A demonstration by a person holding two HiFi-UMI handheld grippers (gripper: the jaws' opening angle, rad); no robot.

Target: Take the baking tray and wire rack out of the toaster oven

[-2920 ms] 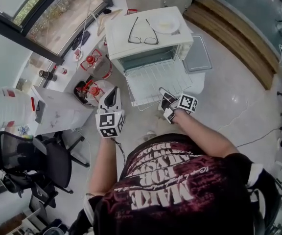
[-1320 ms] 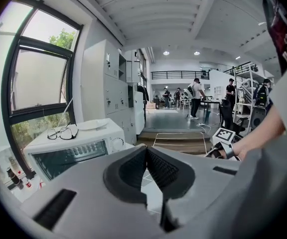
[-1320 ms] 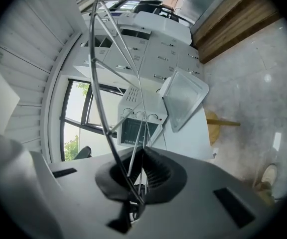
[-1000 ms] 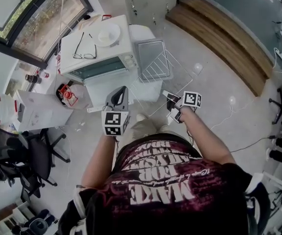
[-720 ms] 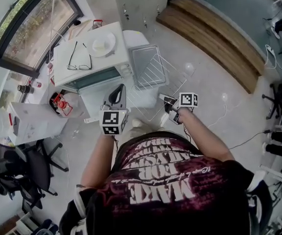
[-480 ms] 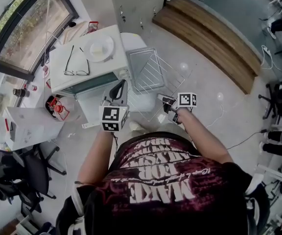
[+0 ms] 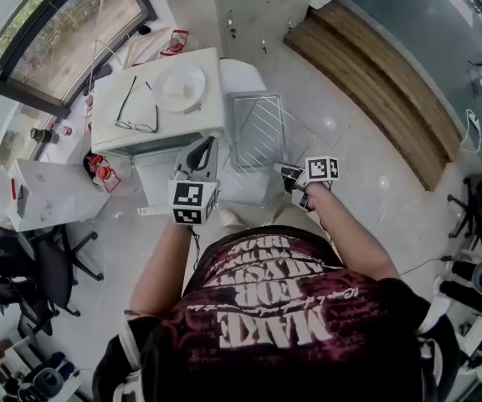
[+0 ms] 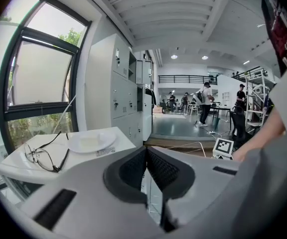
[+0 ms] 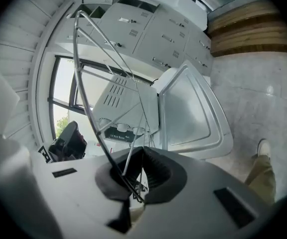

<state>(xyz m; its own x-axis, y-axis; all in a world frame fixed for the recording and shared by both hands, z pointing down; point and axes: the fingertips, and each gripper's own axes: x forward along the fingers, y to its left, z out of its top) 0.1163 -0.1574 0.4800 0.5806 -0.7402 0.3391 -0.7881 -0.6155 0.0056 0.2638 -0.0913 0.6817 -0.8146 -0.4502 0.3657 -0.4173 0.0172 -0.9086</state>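
Two grippers hang before the white toaster oven (image 7: 153, 128). The right gripper (image 7: 286, 172) has its jaws pinching an edge wire of the wire rack (image 7: 284, 132), a thin grid of metal rods raised over the baking tray (image 9: 193, 111). The tray, a shallow grey metal rectangle with rounded corners, lies empty on a white surface just beside the oven. Pale glossy floor lies open to the right, up to a wooden step (image 7: 375, 74). The left gripper (image 7: 201, 149) has its jaws pressed together on nothing. Glasses (image 7: 136, 107) and a white plate (image 7: 180, 87) lie on the oven's flat top.
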